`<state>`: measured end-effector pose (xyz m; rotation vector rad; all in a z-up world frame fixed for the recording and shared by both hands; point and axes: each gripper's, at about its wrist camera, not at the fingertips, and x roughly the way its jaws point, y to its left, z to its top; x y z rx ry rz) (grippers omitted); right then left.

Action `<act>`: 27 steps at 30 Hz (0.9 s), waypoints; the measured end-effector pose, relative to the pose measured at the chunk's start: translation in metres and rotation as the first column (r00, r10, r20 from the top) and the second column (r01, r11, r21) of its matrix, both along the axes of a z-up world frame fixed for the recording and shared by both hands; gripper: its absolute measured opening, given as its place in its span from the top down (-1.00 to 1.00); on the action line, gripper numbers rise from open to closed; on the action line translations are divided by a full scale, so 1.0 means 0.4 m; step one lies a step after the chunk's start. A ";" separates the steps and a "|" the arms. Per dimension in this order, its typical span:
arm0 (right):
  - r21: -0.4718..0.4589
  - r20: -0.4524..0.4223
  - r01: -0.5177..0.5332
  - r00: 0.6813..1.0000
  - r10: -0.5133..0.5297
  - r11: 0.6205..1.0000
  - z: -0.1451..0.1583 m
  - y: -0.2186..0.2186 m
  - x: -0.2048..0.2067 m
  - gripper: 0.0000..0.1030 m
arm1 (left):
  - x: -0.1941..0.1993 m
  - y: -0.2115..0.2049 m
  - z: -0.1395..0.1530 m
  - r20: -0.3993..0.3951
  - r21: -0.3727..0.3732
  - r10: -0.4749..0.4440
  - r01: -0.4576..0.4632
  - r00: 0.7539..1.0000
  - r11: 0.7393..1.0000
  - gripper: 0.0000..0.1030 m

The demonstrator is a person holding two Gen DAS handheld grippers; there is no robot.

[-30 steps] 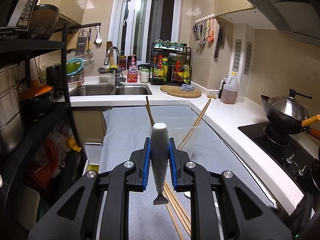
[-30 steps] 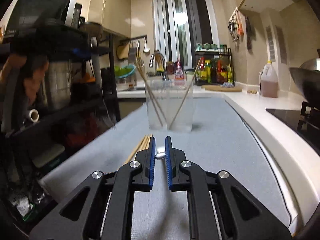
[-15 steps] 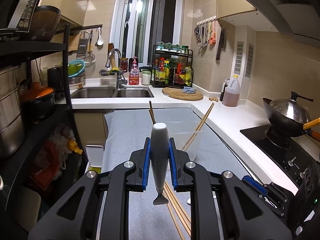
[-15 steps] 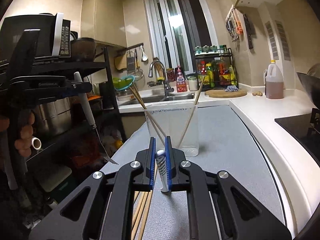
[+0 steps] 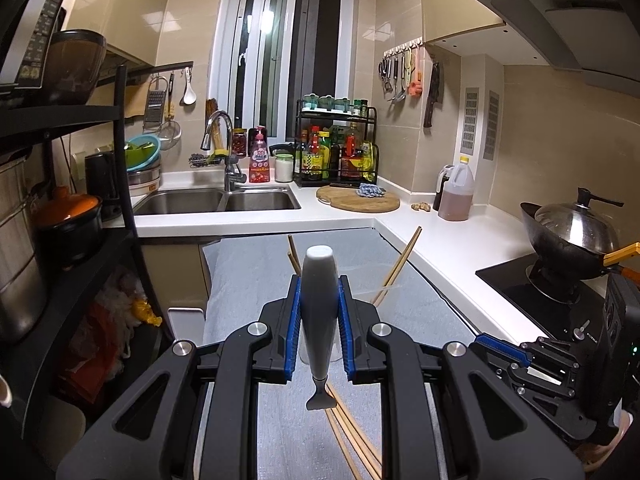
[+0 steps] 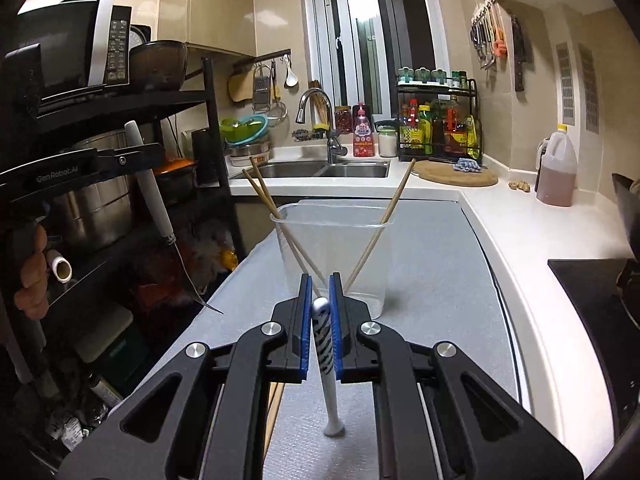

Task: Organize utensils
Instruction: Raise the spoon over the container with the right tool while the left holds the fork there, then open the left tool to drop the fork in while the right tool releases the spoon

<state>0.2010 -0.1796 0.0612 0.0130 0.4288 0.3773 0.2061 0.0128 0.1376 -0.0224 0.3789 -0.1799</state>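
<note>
My left gripper (image 5: 319, 300) is shut on the white handle of a fork (image 5: 318, 312), held upright above the grey mat; the same fork (image 6: 156, 200) shows at left in the right wrist view with its tines down. My right gripper (image 6: 321, 308) is shut on a white spoon with blue stripes (image 6: 326, 356), its bowl end hanging down toward the mat. A clear plastic cup (image 6: 336, 252) stands on the mat ahead, holding three wooden chopsticks (image 6: 376, 236). More chopsticks (image 5: 352, 436) lie loose on the mat below my left gripper.
A grey mat (image 6: 432, 264) covers the counter. A sink (image 5: 216, 200), round cutting board (image 5: 358, 200), oil jug (image 5: 456, 192) and wok on the stove (image 5: 568, 236) lie beyond and right. A black shelf rack (image 5: 60, 208) with pots stands at left.
My right gripper has lifted the striped spoon off the mat and raised it toward the cup. My left gripper has risen slightly with the fork.
</note>
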 end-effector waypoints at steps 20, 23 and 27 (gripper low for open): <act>-0.073 0.097 -0.058 0.993 0.065 0.996 0.344 0.011 0.156 0.85 | 0.140 -0.072 0.192 0.036 -0.011 -0.086 0.086 0.996 0.996 0.67; -0.091 0.144 -0.051 0.988 0.064 0.995 0.408 0.027 0.201 0.85 | 0.183 -0.080 0.218 0.052 -0.015 -0.085 0.086 0.995 0.996 0.67; -0.091 0.163 -0.044 0.985 0.059 0.995 0.442 0.047 0.272 0.85 | 0.248 -0.083 0.214 0.053 -0.023 -0.075 0.076 0.996 0.997 0.67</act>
